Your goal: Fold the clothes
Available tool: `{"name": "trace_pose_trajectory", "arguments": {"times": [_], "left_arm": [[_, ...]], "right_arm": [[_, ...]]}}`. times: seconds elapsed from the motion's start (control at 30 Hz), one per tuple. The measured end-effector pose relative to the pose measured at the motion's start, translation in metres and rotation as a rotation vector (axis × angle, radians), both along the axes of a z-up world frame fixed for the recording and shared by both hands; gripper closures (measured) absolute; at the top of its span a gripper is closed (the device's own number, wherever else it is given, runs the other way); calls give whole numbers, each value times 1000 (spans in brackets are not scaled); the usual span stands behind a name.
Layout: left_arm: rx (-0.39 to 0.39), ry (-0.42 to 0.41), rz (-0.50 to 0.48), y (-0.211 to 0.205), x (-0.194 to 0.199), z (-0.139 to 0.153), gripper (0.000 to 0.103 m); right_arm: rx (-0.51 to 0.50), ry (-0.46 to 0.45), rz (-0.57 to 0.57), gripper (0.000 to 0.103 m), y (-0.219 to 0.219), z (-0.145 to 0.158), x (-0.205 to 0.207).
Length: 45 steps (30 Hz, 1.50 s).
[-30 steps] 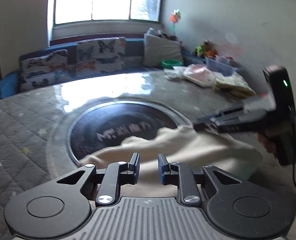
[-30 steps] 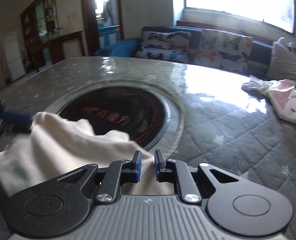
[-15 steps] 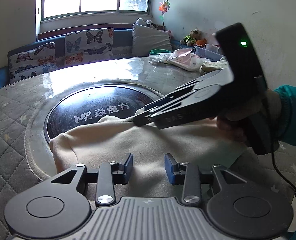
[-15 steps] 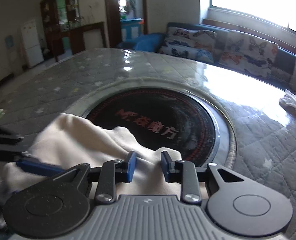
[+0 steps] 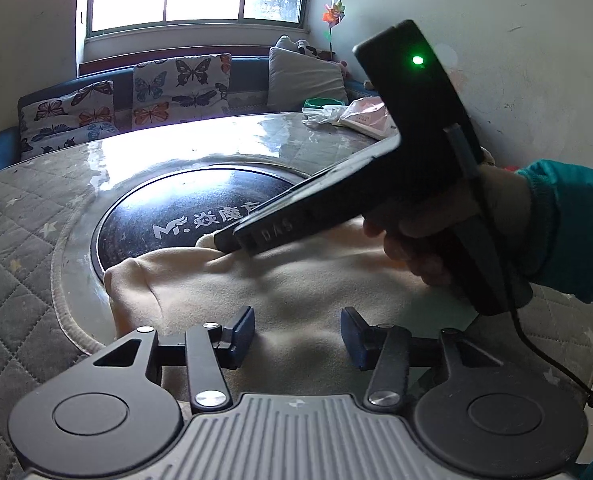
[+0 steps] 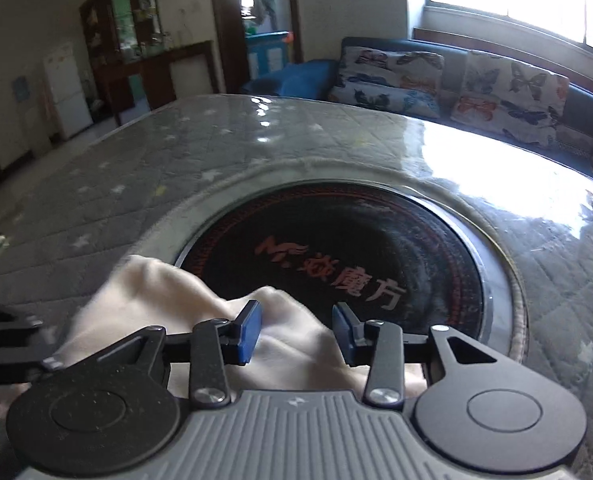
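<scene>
A cream fleece garment (image 5: 280, 292) lies bunched on the table, its far edge over the black round hotplate (image 5: 200, 208). My left gripper (image 5: 298, 334) is open, empty, just above the near part of the cloth. The right gripper's body (image 5: 336, 200) crosses the left wrist view, tips low over the garment's far edge. In the right wrist view the right gripper (image 6: 298, 334) is open, with a fold of the garment (image 6: 280, 320) lying between and under its jaws.
The table carries a grey quilted star-pattern cover (image 5: 20, 220) under glass. Plastic bags and a pink pack (image 5: 356, 118) lie at the far right. A sofa with butterfly cushions (image 5: 180, 84) stands behind. The table edge lies close on the right (image 5: 592, 344).
Both grippers were shut on the garment a second ago and have opened, letting it drop. The right gripper has swung left across the cloth toward the hotplate.
</scene>
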<state>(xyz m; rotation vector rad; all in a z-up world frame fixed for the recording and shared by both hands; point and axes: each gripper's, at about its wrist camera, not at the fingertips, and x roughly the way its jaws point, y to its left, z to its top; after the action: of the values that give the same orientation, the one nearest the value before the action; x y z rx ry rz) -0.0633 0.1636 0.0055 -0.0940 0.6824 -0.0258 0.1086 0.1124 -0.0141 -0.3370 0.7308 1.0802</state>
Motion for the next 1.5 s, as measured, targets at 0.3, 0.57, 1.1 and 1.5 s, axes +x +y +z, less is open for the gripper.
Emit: {"name": "trace_pose_trajectory", "arguments": {"times": [0.3, 0.57, 1.1, 1.5], "left_arm": [[0, -11, -7, -2, 1, 3, 46], [-3, -31, -104, -32, 5, 8, 45], [-16, -5, -283, -79, 16, -7, 42], [-64, -38, -132, -43, -10, 5, 41]], "right_arm": [[83, 4, -70, 63, -81, 46, 25], [-60, -34, -81, 63, -133, 24, 11], [-44, -105, -70, 53, -110, 13, 13], [-21, -144, 4, 42, -105, 22, -14]]}}
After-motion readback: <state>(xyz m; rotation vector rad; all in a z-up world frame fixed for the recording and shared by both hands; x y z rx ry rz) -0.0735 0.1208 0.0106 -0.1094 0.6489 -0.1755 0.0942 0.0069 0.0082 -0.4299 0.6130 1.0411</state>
